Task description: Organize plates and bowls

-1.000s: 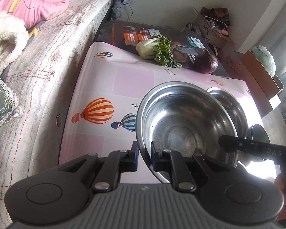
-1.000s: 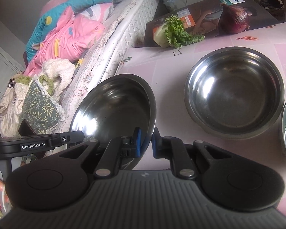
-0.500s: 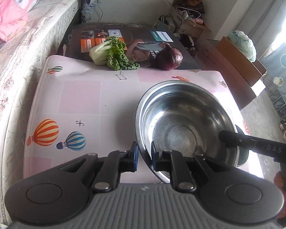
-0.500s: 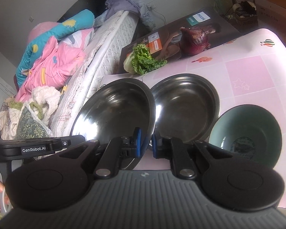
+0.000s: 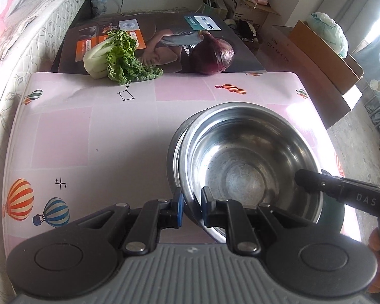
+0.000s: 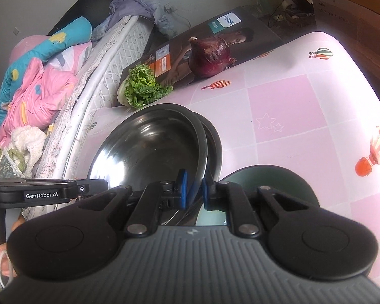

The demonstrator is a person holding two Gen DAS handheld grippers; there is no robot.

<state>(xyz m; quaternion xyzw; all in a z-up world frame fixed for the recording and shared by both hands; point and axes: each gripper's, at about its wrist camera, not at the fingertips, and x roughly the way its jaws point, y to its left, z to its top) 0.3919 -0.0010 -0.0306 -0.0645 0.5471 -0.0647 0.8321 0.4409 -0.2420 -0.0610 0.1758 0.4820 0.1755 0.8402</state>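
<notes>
Two hand-held grippers share one steel bowl [image 5: 243,157] above a pink desk [image 5: 93,136] printed with hot-air balloons. In the left wrist view the left gripper [image 5: 191,209] has its blue-padded fingers [image 5: 179,209] clamped on the bowl's near rim, at the lower centre of the frame. In the right wrist view the right gripper [image 6: 194,192] pinches the same bowl's opposite rim.

Bowls counted — three: the held steel bowl, a second steel bowl [image 6: 214,144] directly behind and under it, and a green bowl [image 6: 266,179] at the lower right of the right view. The left view shows only a dark sliver of the green bowl, low at the right.

One bok choy [image 5: 114,55] and one red onion [image 5: 211,57] lie at the desk's far edge against a Philips box [image 5: 164,35]. Only the right view shows pink bedding [image 6: 35,93] on the bed, upper left.
</notes>
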